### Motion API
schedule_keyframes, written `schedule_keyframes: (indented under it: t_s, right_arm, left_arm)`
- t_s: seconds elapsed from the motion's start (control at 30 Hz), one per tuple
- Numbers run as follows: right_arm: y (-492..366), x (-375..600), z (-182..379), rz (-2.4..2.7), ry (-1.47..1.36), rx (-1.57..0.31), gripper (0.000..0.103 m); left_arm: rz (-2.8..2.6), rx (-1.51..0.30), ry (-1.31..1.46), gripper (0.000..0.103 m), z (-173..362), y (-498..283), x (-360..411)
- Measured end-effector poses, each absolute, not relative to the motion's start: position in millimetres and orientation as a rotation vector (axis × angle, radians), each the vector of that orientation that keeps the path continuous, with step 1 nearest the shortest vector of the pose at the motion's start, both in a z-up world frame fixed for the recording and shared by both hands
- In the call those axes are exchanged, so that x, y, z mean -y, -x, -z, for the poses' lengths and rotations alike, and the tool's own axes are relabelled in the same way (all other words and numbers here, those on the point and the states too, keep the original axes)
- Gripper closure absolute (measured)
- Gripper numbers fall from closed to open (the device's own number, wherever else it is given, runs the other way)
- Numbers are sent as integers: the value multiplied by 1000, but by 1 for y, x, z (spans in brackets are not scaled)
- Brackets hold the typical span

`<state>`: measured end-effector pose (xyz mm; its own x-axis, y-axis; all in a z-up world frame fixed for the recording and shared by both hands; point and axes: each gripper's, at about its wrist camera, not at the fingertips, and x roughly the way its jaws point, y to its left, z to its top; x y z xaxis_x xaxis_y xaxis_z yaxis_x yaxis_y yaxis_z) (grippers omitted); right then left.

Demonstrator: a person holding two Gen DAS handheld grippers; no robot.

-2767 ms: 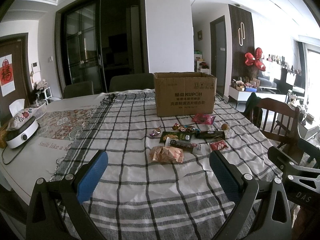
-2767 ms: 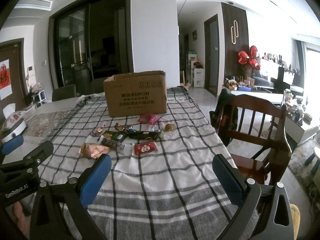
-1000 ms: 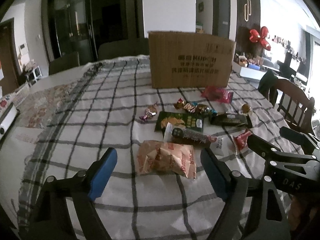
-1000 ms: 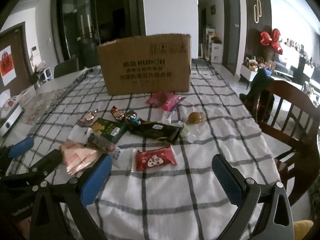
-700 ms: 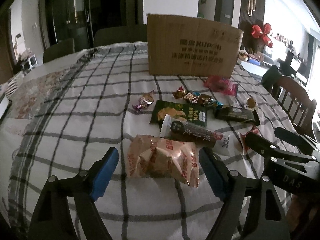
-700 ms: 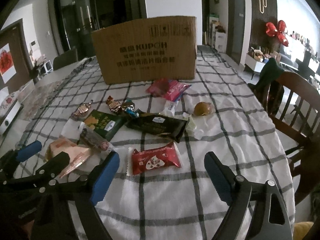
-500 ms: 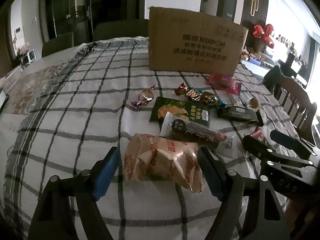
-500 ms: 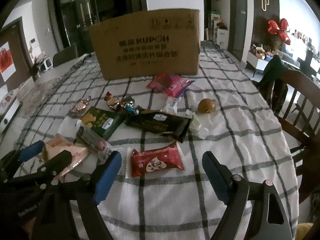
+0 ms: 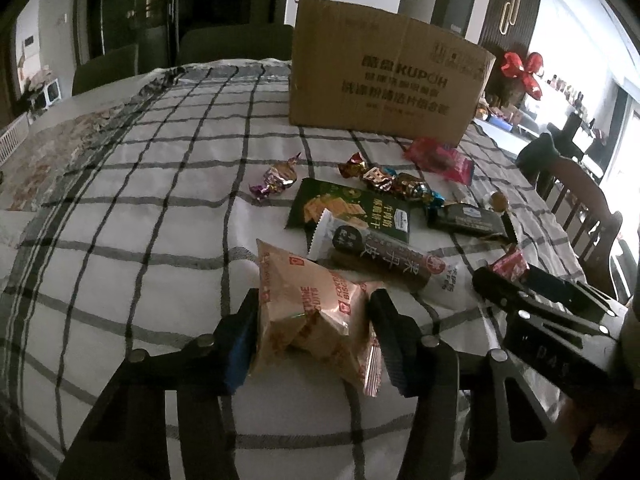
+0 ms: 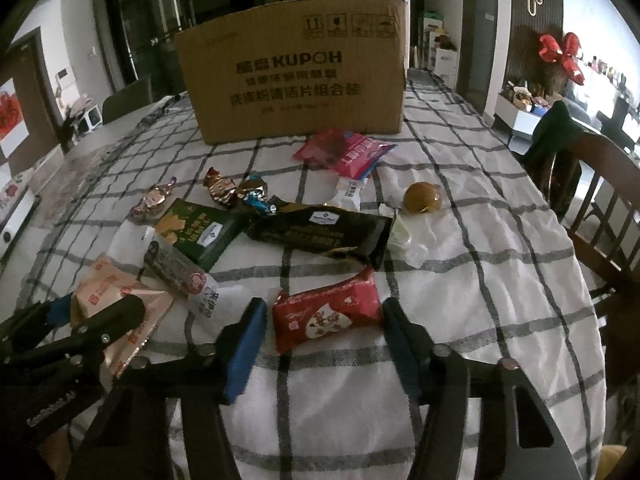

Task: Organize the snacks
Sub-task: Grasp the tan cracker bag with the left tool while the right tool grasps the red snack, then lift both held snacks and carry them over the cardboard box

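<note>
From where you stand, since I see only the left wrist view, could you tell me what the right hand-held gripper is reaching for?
Observer: The right hand-held gripper has its jaws closing around a red rectangular foil packet on the checked cloth.
Operator: Are the pads pressing it?
Observer: Not visibly; cloth shows between the packet and one blue pad.
Operator: Is anything crowding it?
Observer: A black flat packet has a corner nearly meeting its far edge; whether they touch is unclear.

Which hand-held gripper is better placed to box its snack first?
Left, probably: its closing pads already press the tan biscuit bag. The right is closing around the red packet, gaps visible.
</note>
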<state>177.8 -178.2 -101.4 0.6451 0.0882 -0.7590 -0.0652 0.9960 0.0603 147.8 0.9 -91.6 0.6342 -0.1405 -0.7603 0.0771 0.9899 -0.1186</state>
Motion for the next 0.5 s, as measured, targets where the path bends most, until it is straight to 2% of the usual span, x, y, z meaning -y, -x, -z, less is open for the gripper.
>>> schedule_keyframes:
  t_s: [0.07,0.5]
  right_arm:
    - [-177,181,101,-79,-36,-862,51]
    - [-151,184,85,-75,-30,-794,51]
  left_arm:
    - [118,-869,67,52,90,-145,-1]
    - [120,-793,30,53,64,-123,3]
